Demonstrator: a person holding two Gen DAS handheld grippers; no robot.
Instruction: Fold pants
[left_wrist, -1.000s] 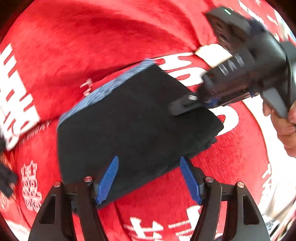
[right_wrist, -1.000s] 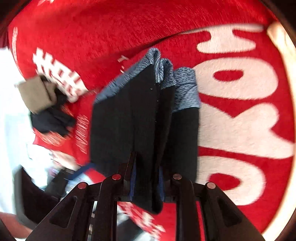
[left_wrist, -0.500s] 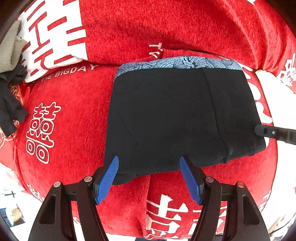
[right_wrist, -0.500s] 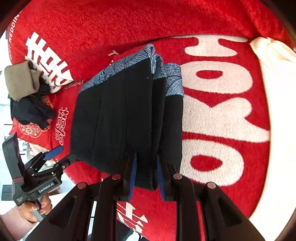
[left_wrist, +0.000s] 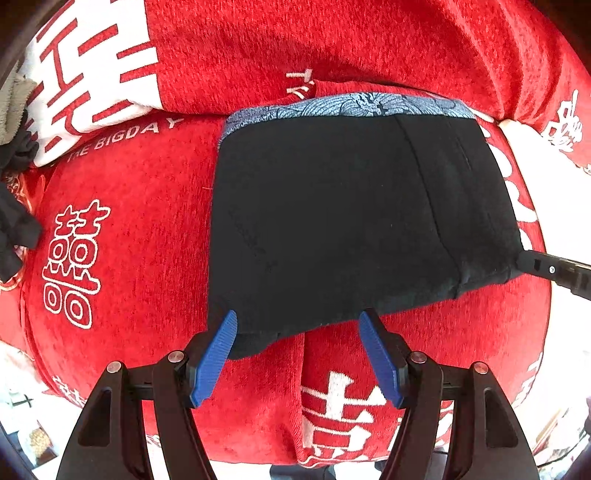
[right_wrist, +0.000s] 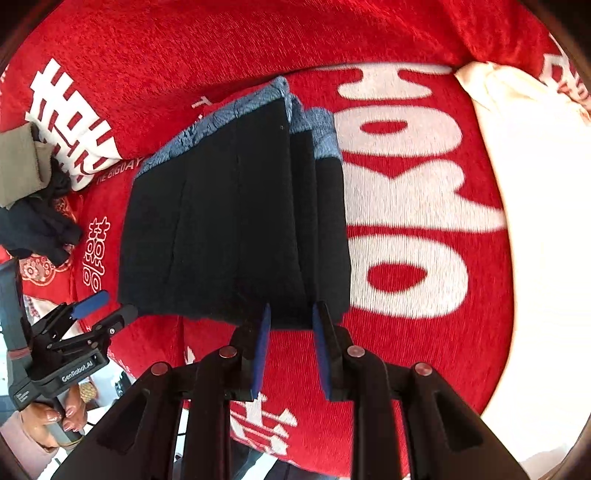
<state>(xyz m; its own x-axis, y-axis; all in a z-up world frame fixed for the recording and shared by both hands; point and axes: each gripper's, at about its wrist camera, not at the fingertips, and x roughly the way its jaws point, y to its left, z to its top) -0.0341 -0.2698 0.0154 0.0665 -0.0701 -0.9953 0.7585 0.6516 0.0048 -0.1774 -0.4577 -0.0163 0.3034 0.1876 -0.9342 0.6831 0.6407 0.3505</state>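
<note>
The black pants lie folded into a flat packet on the red blanket, with the blue patterned waistband at the far edge. My left gripper is open, its blue pads either side of the packet's near edge and gripping nothing. One finger of my right gripper touches the packet's right corner. In the right wrist view the pants show stacked layers. My right gripper is narrowly open, with the fold's edge just at its tips and red blanket showing between the pads. The left gripper is at the lower left.
A heap of dark and tan clothes sits at the blanket's left end; it also shows as the dark clothes. A cream cloth covers the right side. A person's hand holds the left gripper. The blanket's front edge drops off close by.
The pants came down from hanging in the right gripper to lying flat. The fabric that sat deep between the right pads has slipped out to the tips. The left view has steadied.
</note>
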